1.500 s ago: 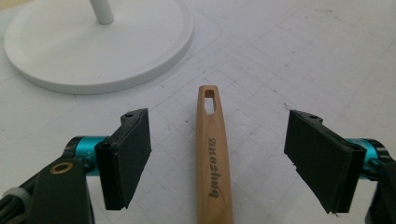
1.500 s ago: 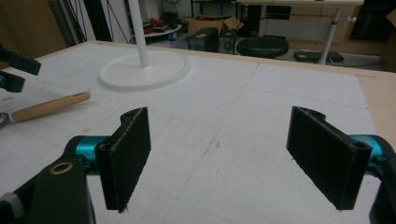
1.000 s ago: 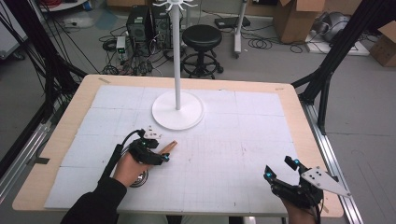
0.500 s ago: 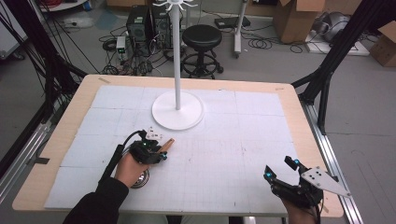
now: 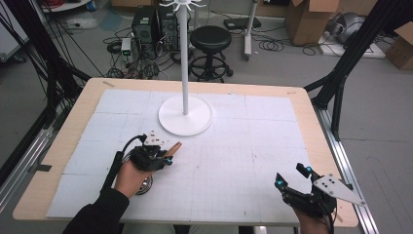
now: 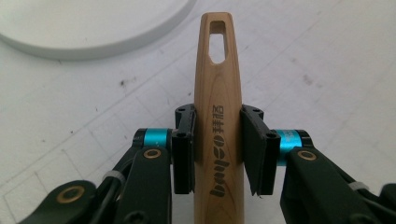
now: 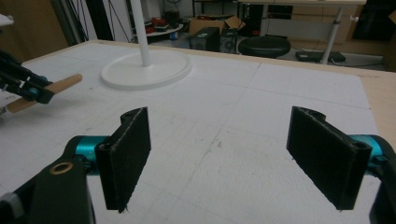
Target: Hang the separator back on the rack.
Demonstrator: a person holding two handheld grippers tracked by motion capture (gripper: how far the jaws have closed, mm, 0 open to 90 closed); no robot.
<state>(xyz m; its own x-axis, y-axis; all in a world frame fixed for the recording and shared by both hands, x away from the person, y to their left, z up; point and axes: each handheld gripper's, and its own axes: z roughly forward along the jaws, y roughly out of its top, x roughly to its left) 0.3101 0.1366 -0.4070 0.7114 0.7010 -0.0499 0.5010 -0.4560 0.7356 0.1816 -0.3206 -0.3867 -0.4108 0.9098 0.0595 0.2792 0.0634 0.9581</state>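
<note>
Our left gripper [image 6: 217,151] has just been closing, and its pads now press both sides of the wooden handle [image 6: 218,102], so we have our hold. The handle sits at the near left of the surface [image 5: 272,122], just short of the white stand base [image 5: 185,115] (its slotted tip points that way). Our right gripper [image 7: 231,154] hangs wide and empty at the near right corner, close to the edge. Between the two lies open room.
</note>
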